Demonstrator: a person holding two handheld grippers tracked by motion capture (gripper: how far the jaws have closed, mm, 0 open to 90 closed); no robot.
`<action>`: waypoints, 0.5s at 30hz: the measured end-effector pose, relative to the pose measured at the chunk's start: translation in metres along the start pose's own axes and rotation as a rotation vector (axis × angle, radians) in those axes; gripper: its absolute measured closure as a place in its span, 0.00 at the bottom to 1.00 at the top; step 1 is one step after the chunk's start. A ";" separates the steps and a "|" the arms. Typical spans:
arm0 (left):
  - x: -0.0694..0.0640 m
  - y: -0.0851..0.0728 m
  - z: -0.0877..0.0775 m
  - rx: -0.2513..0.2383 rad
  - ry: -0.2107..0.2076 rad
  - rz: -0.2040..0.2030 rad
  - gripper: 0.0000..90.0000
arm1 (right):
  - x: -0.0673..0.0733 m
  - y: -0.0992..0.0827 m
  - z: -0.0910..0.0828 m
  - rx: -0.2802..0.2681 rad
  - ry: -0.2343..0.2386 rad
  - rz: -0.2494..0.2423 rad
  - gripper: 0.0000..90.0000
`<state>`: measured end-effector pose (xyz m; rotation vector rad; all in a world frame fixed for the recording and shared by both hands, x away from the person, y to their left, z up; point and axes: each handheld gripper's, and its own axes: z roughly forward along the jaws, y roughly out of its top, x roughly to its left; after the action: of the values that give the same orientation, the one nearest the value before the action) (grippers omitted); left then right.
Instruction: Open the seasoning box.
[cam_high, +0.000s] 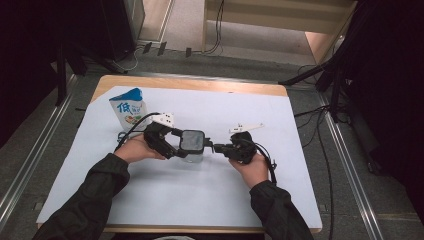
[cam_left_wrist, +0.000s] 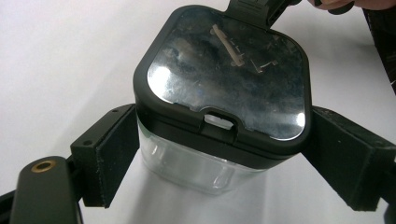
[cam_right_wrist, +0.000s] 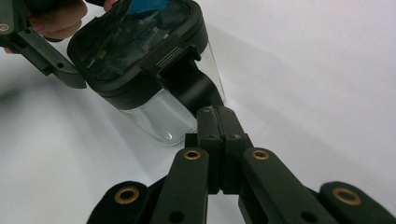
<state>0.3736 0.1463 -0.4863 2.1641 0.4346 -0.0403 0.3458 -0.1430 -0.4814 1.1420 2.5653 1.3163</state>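
While gripped, container (cam_left_wrist: 219, 93) upright, lid (cam_left_wrist: 229, 79) uppermost.

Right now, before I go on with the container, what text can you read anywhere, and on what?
"低": large blue character on the white pouch standing at the table's far left.
Smaller print below it on the pouch: too small and blurred to read.
Clear container and its black lid: no text, only reflections.
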 end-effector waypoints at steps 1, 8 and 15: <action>0.000 0.000 0.000 -0.001 0.004 0.005 0.16 | 0.000 0.000 0.000 0.001 -0.002 0.000 1.00; -0.002 0.004 0.002 0.027 0.021 0.025 0.15 | 0.000 0.000 0.001 -0.001 -0.009 0.007 1.00; -0.002 0.005 0.001 0.031 0.017 0.018 0.15 | 0.000 0.000 0.001 -0.003 -0.012 0.010 1.00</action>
<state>0.3732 0.1421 -0.4828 2.1999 0.4263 -0.0190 0.3460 -0.1421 -0.4824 1.1607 2.5520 1.3103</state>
